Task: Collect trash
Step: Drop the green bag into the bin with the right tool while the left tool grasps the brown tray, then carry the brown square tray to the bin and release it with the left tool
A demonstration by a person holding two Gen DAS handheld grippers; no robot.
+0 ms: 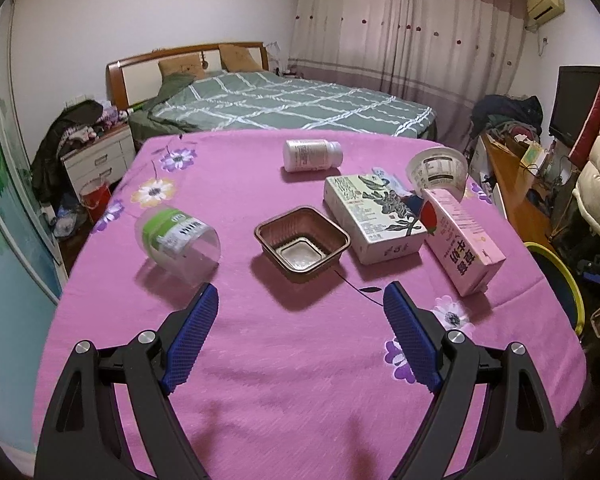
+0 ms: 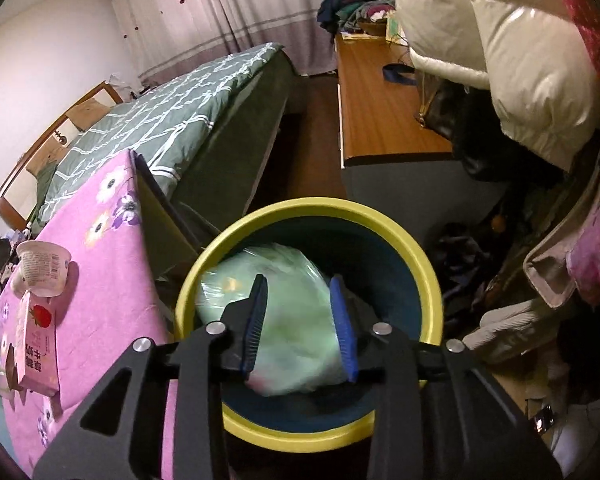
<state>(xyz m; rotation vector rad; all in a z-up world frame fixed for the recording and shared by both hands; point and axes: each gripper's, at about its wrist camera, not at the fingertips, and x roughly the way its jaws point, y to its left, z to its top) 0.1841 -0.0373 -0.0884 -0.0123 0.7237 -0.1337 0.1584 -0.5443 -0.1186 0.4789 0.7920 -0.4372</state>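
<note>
Six trash items lie on pink table (image 1: 300, 380) w/ left gripper (image 1: 300, 304) jaws wide, empty; right gripper (image 2: 299, 322) jaws part-open over green bag (image 2: 292, 320) in yellow-rimmed bin (image 2: 428, 276).

Bedroom w/ green-quilted bed (image 1: 284, 100), pink curtains (image 1: 400, 28), wood desk (image 2: 384, 116).

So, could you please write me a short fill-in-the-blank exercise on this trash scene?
1. The brown tray sits on a ____ cloth.
2. The right tool hangs over a bin with a ____ rim.
3. The white bottle lies on its ____.
4. The left tool holds ____.

Missing words: pink; yellow; side; nothing
</note>
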